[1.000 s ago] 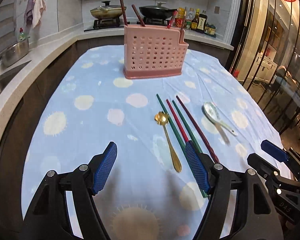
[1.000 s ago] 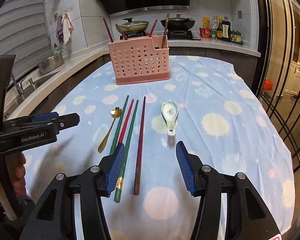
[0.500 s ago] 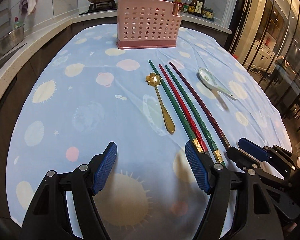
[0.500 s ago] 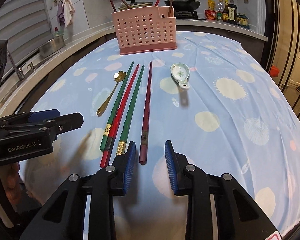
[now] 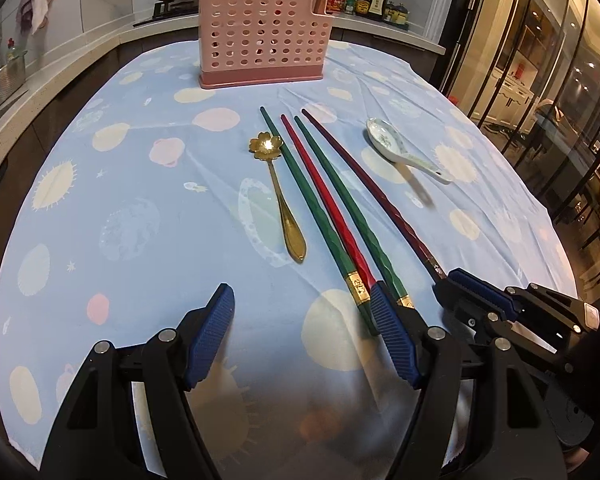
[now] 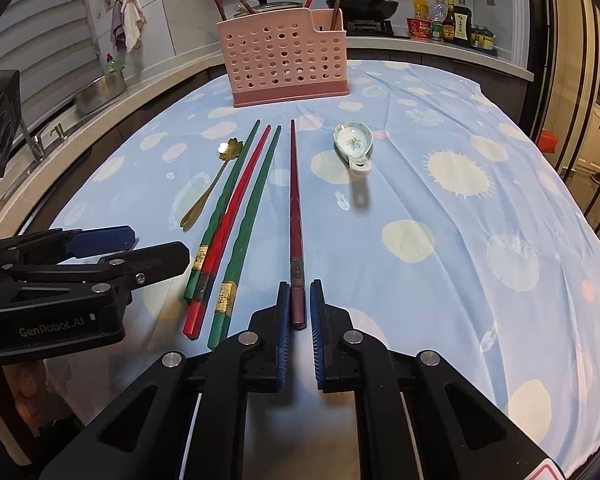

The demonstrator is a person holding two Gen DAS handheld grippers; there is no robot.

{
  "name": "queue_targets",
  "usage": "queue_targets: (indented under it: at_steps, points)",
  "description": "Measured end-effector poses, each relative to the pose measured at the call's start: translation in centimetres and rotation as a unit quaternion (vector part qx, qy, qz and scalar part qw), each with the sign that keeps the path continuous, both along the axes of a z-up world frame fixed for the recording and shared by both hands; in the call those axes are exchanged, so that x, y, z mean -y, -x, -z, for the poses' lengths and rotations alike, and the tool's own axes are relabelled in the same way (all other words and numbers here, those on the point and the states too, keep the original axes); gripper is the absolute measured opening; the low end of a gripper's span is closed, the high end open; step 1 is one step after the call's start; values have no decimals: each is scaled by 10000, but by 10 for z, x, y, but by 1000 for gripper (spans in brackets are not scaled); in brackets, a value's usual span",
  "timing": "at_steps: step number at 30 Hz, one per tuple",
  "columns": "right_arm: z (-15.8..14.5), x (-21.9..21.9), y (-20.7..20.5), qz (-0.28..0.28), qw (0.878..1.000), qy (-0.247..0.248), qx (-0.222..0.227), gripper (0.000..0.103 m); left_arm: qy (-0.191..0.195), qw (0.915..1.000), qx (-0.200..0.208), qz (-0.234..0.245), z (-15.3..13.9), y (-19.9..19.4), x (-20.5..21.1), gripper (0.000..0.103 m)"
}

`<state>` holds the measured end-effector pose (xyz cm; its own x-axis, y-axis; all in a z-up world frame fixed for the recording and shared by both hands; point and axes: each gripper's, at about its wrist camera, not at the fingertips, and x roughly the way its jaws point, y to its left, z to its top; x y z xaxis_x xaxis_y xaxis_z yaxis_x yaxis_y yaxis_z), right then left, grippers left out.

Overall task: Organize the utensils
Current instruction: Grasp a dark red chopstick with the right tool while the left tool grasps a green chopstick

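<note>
Kitchen table, blue spotted cloth (image 6: 440,216). Right gripper (image 6: 299,312) nearly closed around butt of dark-red chopstick (image 6: 294,200), contact unclear. Left gripper (image 5: 300,316) wide open, empty, "GenRobot.AI" on body. Pink holder (image 6: 286,60) at 12 o'clock holds chopsticks, lower parts hidden. Bottle labels unreadable

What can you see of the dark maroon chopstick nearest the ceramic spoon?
The dark maroon chopstick is slim, glossy and tapered, with a patterned band near its thick purplish butt. It lies flat on the blue spotted tablecloth, tip towards the pink perforated utensil holder, apart from the other three. The right gripper brackets its butt; contact is not clear.
</note>
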<state>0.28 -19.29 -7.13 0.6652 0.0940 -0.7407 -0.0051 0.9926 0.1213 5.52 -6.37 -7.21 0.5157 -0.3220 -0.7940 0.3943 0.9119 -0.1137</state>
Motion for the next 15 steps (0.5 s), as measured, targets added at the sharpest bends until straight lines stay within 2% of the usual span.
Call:
queue_targets:
  at_steps: [15]
  points:
    - [1, 3, -1, -1, 10000, -28, -31, 9, -292, 9994, 151, -96, 6, -7, 4, 68]
